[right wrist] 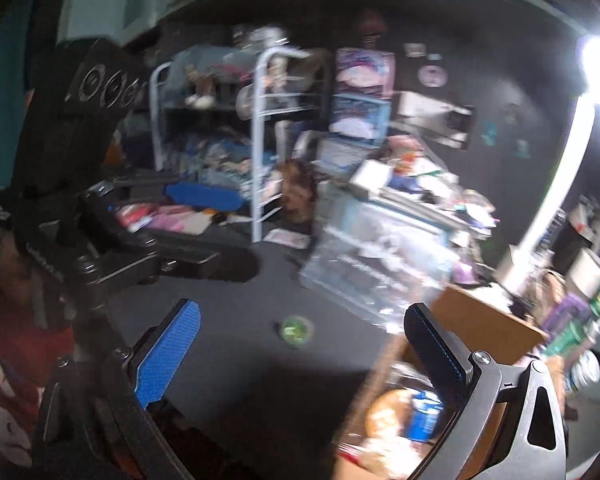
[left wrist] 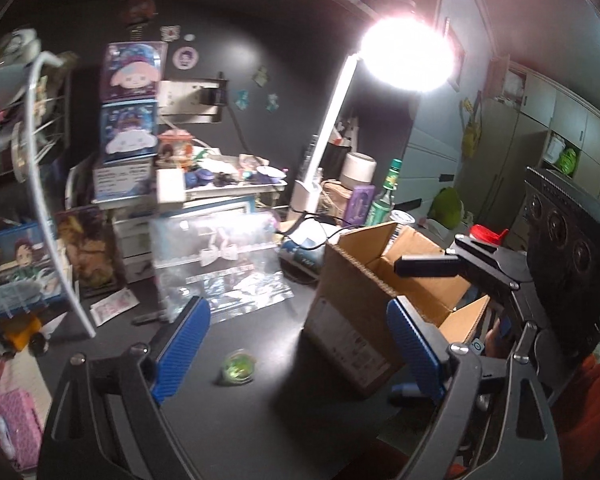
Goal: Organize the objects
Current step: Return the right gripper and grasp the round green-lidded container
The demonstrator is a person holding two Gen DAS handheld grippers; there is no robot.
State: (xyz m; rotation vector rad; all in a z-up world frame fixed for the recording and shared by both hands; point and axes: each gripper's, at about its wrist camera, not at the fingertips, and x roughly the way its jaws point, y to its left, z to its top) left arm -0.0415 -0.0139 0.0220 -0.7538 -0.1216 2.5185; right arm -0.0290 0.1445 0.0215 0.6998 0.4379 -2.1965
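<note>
Room: dark-walled corner with a dark desk top, cluttered along its back, lit by a white desk lamp whose glare washes out the wall behind it.
Hard to make out: the right wrist view is motion-blurred, so the clutter on the white wire shelf rack and the back of the desk cannot be told apart; the lamp's head is lost in glare in both views.
Cut off: the person shows only as a red sleeve at the frame edge.
Cardboard box: open brown cardboard box standing on the desk, flaps up, right of centre in the left wrist view; there its inside is hidden by its own wall.
Box contents: in the right wrist view the box holds blurred packets, one blue and one tan; what they are cannot be told.
Clear bags: crinkled transparent plastic bags lying flat on the desk, left of the box, near the back clutter.
Stacked boxes: two cartoon-printed display boxes piled one on the other behind the bags.
Left gripper: blue-padded jaws wide apart, nothing between them, above the bare desk beside the box.
Right gripper: jaws spread wide, empty; its right finger hangs over the box's open top.
Small object: small round green-and-clear piece alone on the bare desk, in front of the bags, left of the box, apart from both grippers.
</note>
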